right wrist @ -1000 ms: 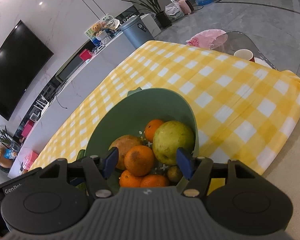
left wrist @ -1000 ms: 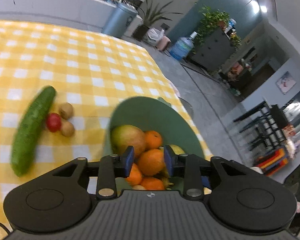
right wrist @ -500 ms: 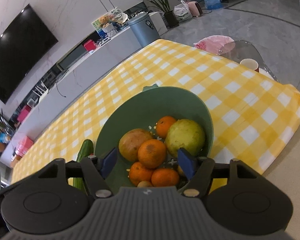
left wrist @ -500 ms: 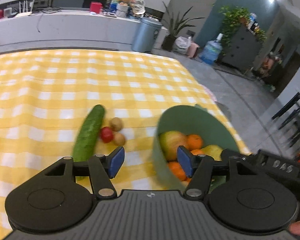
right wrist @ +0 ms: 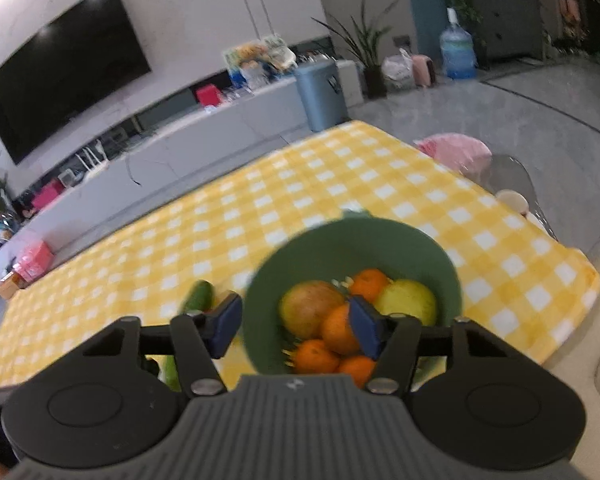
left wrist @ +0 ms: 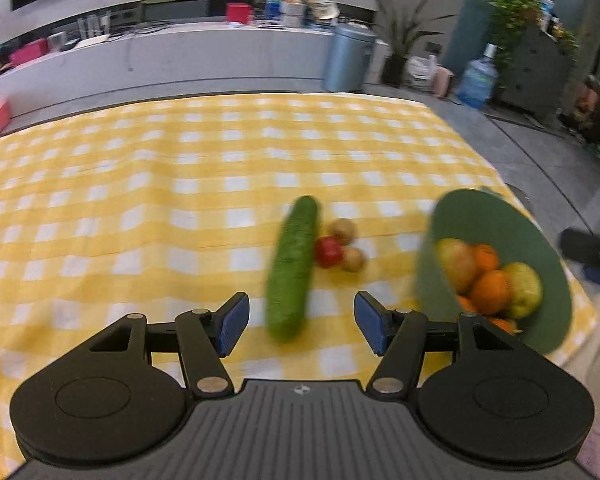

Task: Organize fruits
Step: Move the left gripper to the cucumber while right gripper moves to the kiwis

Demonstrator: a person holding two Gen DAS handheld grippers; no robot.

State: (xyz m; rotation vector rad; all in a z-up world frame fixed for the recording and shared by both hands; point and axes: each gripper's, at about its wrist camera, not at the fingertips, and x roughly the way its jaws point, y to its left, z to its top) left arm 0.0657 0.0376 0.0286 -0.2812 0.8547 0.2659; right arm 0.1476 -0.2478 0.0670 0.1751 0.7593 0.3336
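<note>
Both views are a bit smeared, so small stuff is fuzzy. The left gripper [left wrist: 300, 322] hangs over the yellow checked tablecloth [left wrist: 140, 208] with its jaws apart and nothing gripped; the near end of the cucumber [left wrist: 294, 268] just shows in the gap between them, lying on the cloth below. Tucked against the cucumber's right side are a small red fruit [left wrist: 329, 252], probably a tomato, and 2 brownish round things [left wrist: 344, 231] I can't identify, too blurry.

The green bowl [left wrist: 500, 216] sits near the table's right edge, its lower rim cut off by the gripper body. Inside it: oranges [left wrist: 489, 292], a reddish-green fruit [left wrist: 456, 262] that might be a mango, and a yellow-green one [left wrist: 523, 289], maybe a pear. How many oranges is hard to say, some are buried.

The right gripper [right wrist: 296, 326] is above the bowl with its jaws closing, about halfway open, pads touching nothing. Its right pad hides part of an orange, and its body covers the bowl's front. From here only the cucumber's tip peeks out past the left finger.
</note>
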